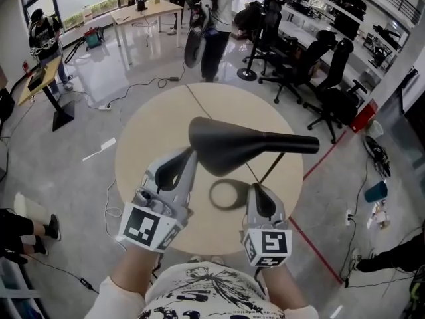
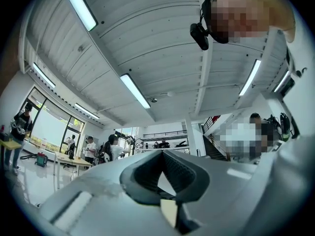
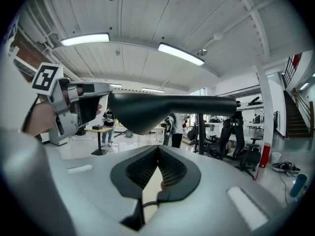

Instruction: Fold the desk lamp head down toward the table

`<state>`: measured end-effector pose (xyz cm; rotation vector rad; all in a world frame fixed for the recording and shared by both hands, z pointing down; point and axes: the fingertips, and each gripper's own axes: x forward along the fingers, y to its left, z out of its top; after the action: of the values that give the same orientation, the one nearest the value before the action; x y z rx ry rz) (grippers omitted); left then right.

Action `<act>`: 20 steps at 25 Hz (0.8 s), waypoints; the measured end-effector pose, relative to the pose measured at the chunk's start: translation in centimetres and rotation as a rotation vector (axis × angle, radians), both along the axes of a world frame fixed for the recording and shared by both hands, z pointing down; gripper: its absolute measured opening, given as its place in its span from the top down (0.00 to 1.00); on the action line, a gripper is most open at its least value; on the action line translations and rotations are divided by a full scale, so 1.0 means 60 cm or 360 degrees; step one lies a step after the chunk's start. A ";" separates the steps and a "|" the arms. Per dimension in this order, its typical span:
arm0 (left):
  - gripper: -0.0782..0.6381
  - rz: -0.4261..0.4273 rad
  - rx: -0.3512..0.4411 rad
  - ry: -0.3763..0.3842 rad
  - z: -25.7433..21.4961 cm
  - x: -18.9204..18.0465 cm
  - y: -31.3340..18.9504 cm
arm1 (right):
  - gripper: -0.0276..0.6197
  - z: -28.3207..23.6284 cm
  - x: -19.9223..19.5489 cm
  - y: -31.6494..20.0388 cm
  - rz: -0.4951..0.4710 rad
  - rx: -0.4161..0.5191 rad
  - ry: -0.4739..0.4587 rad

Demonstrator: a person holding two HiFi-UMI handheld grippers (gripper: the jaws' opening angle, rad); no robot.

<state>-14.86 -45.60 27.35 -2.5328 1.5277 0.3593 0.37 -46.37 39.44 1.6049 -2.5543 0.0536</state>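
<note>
Round pale worktop (image 1: pixel 146 138) sits below you, with office chairs (image 1: pixel 332 78) beyond it. The black lamp head (image 1: pixel 246 145) hangs level above its ring base (image 1: pixel 228 195). Your left tool (image 1: pixel 188 157), pressed together on nothing, points at the head's wide end. Your right tool (image 1: pixel 256 189), also pressed together and empty, sits just beside the base.

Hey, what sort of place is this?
Likely an open-plan lab or workshop office. It has rolling chairs, a bench of gear along the wall, a desk with people standing nearby, and a cable trailing across the shiny floor.
</note>
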 end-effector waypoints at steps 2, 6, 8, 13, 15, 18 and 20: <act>0.88 -0.0020 -0.0020 0.0011 0.015 -0.003 -0.002 | 0.94 0.008 0.002 -0.005 -0.0004 -0.0009 0.0006; 0.88 -0.0051 -0.0095 0.0035 0.049 -0.004 -0.003 | 0.94 0.025 0.001 -0.006 -0.0006 -0.0038 0.0030; 0.88 -0.0067 -0.0149 0.0055 0.075 -0.004 -0.005 | 0.94 0.034 0.002 -0.003 -0.0007 -0.0054 0.0034; 0.88 -0.0069 -0.0338 0.0020 0.159 0.011 -0.014 | 0.94 0.045 0.012 0.001 0.0007 -0.0114 0.0014; 0.88 -0.0057 -0.0413 0.0008 0.185 0.021 -0.015 | 0.94 0.050 0.021 0.005 0.0021 -0.0133 0.0017; 0.88 -0.0037 -0.0490 0.0012 0.214 0.033 -0.015 | 0.94 0.064 0.036 0.007 0.0049 -0.0160 0.0028; 0.88 0.0001 -0.0538 0.0000 0.234 0.047 -0.016 | 0.94 0.073 0.047 0.008 0.0068 -0.0178 0.0031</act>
<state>-12.05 -46.57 41.37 -2.7796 1.7143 0.1064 3.16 -45.88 43.84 1.6102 -2.4554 0.1805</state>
